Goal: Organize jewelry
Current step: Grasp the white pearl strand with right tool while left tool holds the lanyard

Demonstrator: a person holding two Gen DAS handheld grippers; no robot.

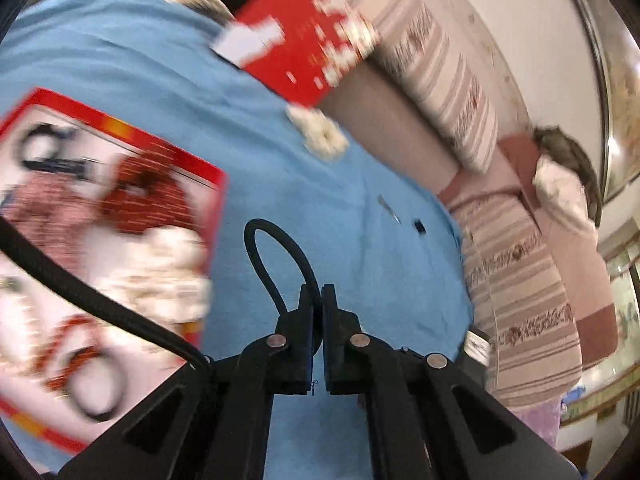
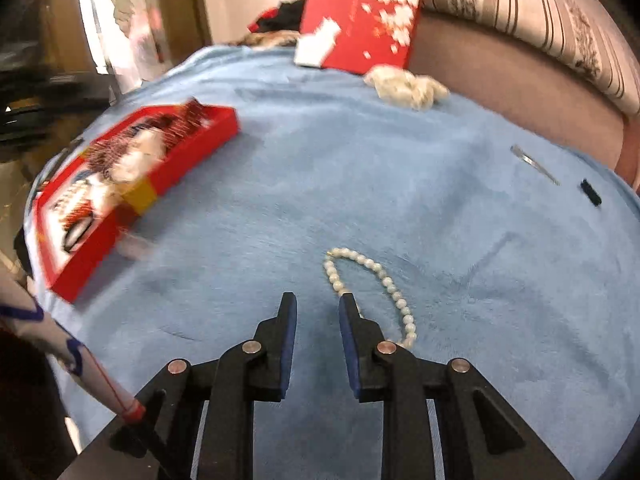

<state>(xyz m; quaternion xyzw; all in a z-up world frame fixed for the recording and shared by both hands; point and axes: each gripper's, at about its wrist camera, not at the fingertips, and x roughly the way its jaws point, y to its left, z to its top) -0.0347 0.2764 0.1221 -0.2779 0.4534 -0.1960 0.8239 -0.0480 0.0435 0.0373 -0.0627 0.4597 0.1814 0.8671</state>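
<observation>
My left gripper (image 1: 321,292) is shut on a black cord necklace (image 1: 276,256), whose loop rises above the fingertips and whose long tail trails off to the left. An open red jewelry box (image 1: 100,240) holding several red, white and black pieces lies just left of it; the same box shows in the right wrist view (image 2: 132,184). My right gripper (image 2: 318,300) is open and empty, low over the blue blanket. A white pearl bracelet (image 2: 372,280) lies on the blanket just ahead and right of its right finger.
The red box lid (image 2: 360,24) leans at the far edge of the blanket (image 2: 400,184), with a crumpled white wad (image 2: 408,86) beside it. A thin metal pin (image 2: 534,164) and a small black piece (image 2: 591,192) lie at the right. A striped sofa back (image 1: 440,60) rises behind.
</observation>
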